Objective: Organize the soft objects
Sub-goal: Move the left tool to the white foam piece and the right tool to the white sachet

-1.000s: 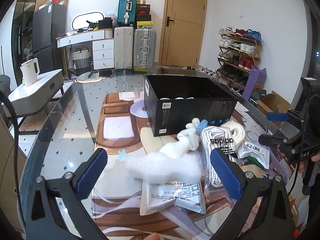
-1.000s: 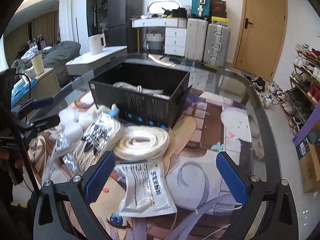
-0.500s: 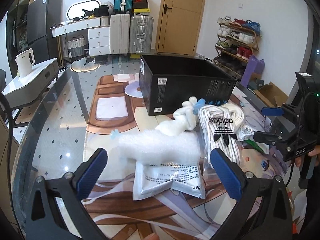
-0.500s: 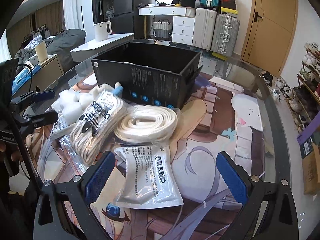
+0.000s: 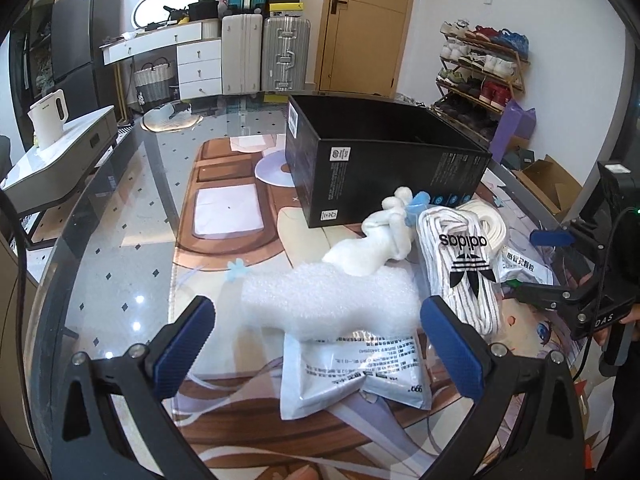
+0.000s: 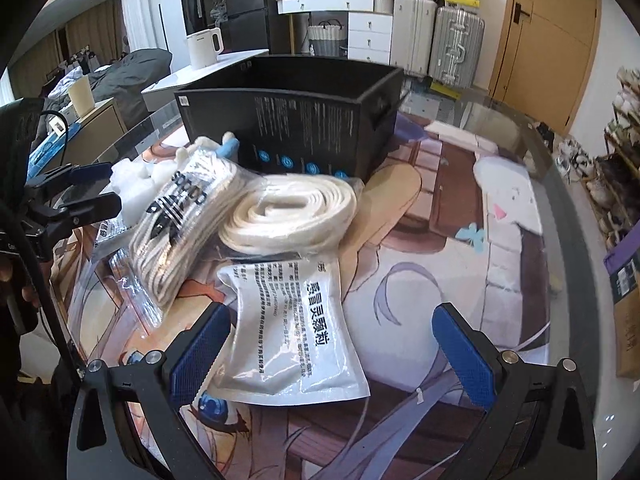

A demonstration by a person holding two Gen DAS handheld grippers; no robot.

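Observation:
A black open box [image 5: 384, 160] [image 6: 296, 120] stands on the glass table. In front of it lie a white foam piece [image 5: 332, 300], a white plush toy [image 5: 376, 248], a bagged bundle of white Adidas laces [image 5: 464, 268] [image 6: 176, 224], a coiled white strap [image 6: 292, 212] and two white printed pouches [image 5: 352, 372] [image 6: 296, 324]. My left gripper [image 5: 320, 344] is open, low over the foam piece and the pouch under it. My right gripper [image 6: 332, 348] is open, its fingers on either side of the near pouch.
The table carries a printed cartoon mat [image 6: 460, 240]. A side cabinet with a white kettle [image 5: 48, 120] stands at the left. Suitcases [image 5: 264, 52], a wooden door and a shoe rack [image 5: 480, 68] line the far walls.
Both grippers have moved down and closer to the pile of soft things. The foam piece and the near pouch now sit between their open fingers. Nothing has been grasped.

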